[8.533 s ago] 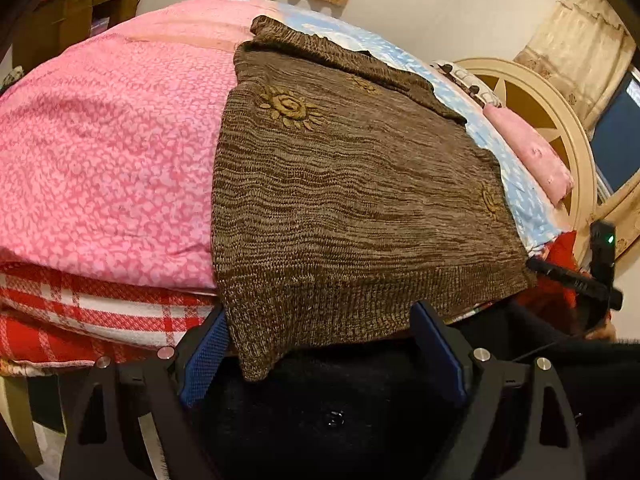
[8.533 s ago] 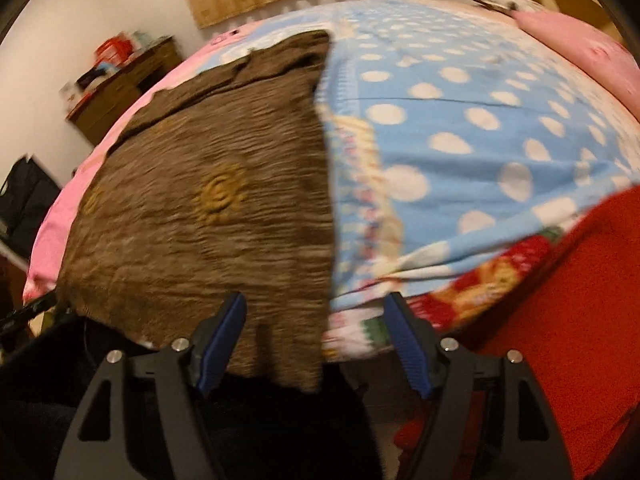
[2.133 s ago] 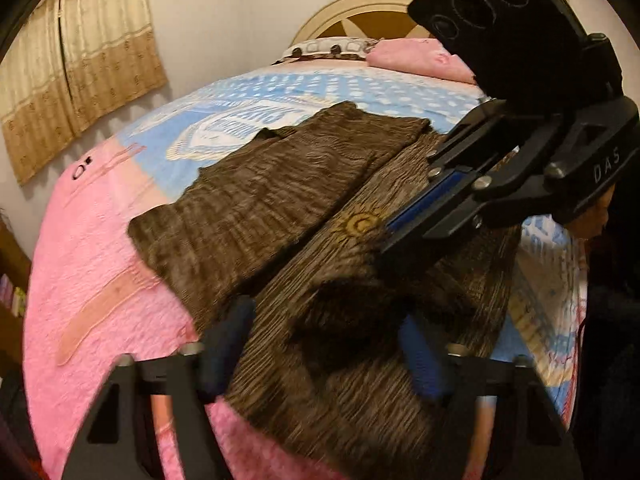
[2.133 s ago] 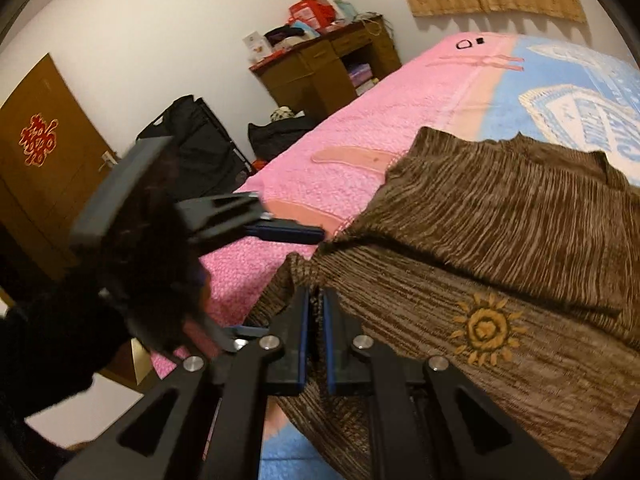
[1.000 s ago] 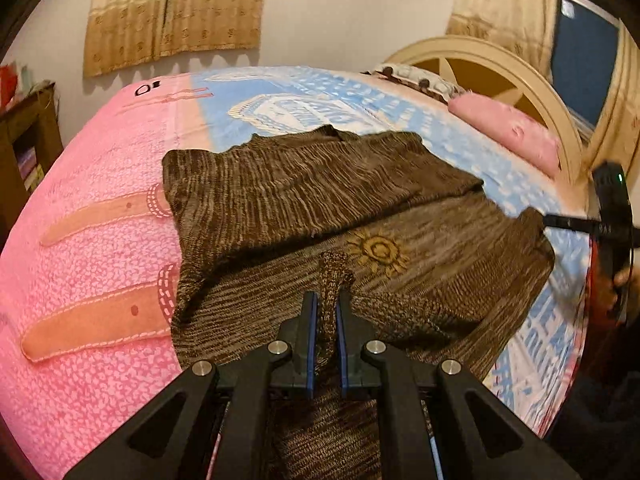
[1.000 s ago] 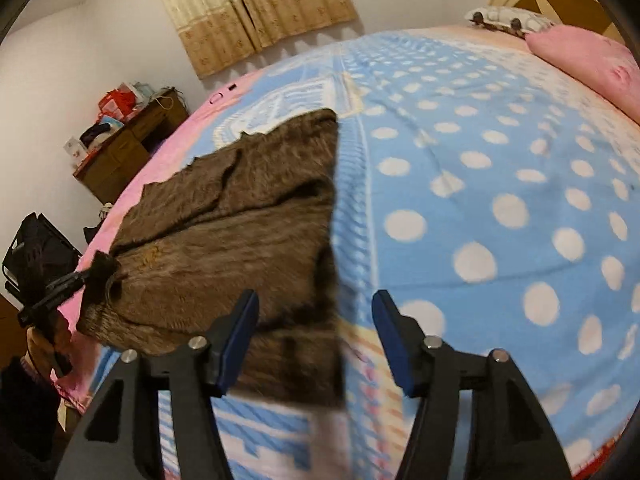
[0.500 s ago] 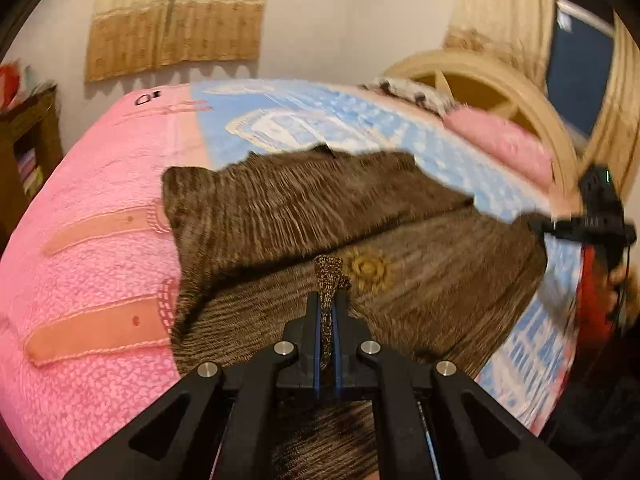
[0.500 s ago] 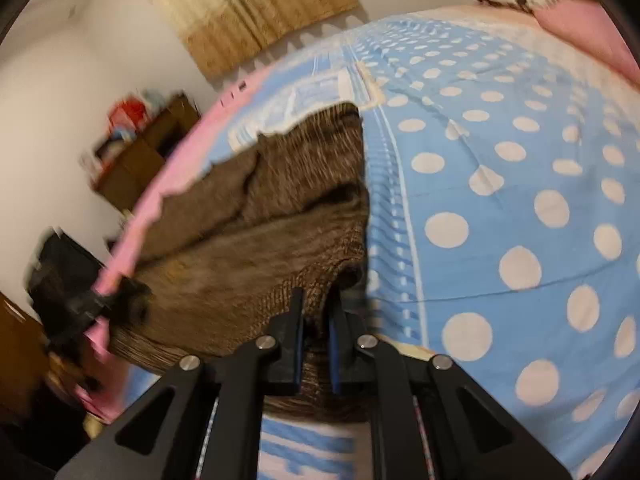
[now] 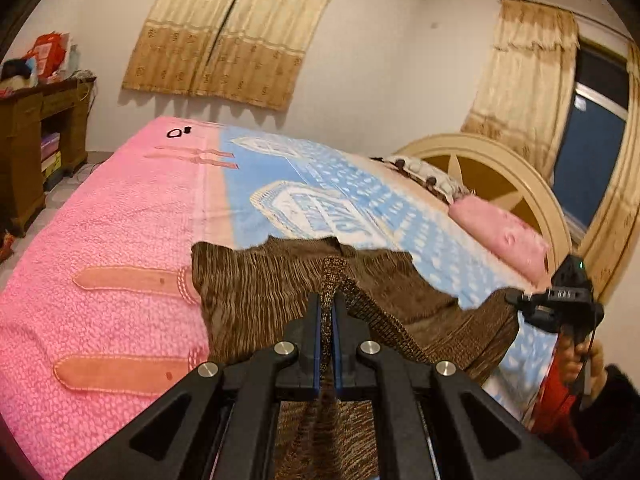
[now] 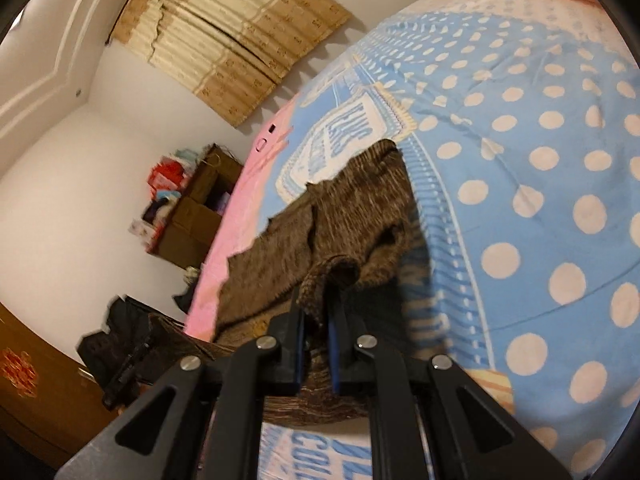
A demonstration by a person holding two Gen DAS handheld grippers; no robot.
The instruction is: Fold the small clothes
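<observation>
A brown knitted sweater point(image 9: 256, 292) lies on a bed point(image 9: 120, 216), across the seam where pink cover meets blue. Its far part already looks doubled over. The left gripper point(image 9: 326, 312) has its fingers clamped on the near hem. The right gripper point(image 10: 316, 312) is likewise pinched on a bunched near corner. Both corners are raised, so the final fold seems under way but not laid down.

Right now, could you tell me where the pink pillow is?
In the left wrist view, the pink pillow lies at the right, on the blue dotted blanket just below the cream headboard.
</observation>
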